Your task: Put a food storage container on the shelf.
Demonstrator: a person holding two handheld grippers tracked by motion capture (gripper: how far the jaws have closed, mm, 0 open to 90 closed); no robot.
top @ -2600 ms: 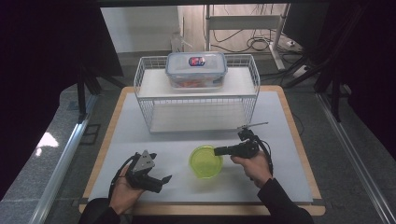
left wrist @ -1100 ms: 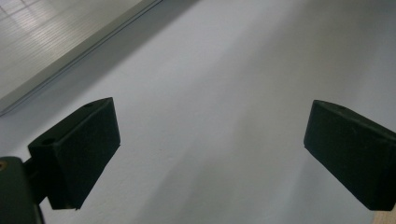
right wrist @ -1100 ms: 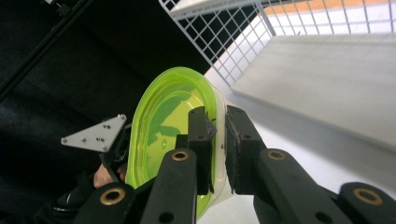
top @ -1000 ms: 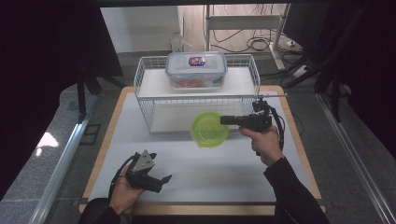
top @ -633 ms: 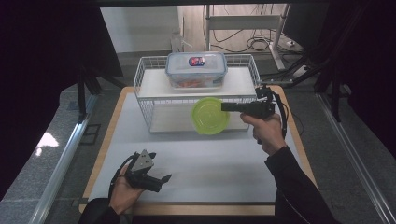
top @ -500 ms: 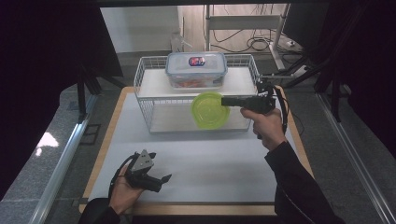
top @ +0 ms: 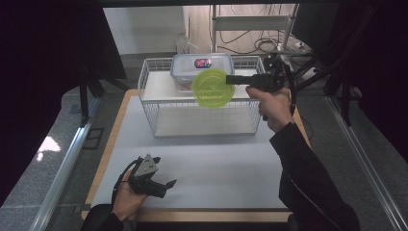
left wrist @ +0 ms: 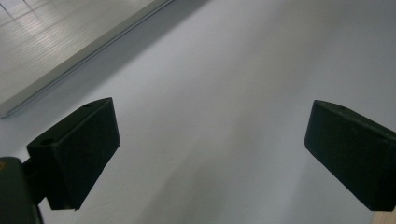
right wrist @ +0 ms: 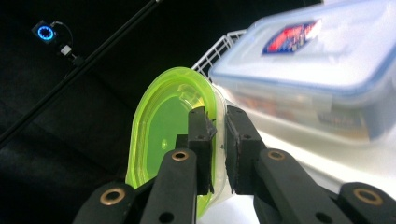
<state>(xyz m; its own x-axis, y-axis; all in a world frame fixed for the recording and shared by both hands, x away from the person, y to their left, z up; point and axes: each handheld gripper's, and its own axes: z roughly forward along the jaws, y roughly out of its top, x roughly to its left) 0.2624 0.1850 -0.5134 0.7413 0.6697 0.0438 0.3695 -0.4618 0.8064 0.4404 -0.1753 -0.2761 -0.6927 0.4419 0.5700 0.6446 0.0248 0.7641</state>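
Note:
My right gripper is shut on the rim of a translucent green bowl, held tilted in the air in front of the wire rack's top shelf. In the right gripper view the jaws pinch the bowl's wall near the right gripper tips, next to a clear lidded container. That container sits on the top shelf. My left gripper rests low near the table's front left, jaws wide apart with nothing between them; the left gripper looks at bare white table.
The white wire rack stands at the back middle of the white table mat, with a lower shelf beneath. Cables and a metal frame lie behind it. Dark curtains flank both sides.
My right hand has carried the green bowl from the table up and back to the height of the rack's top shelf. The left hand has stayed put.

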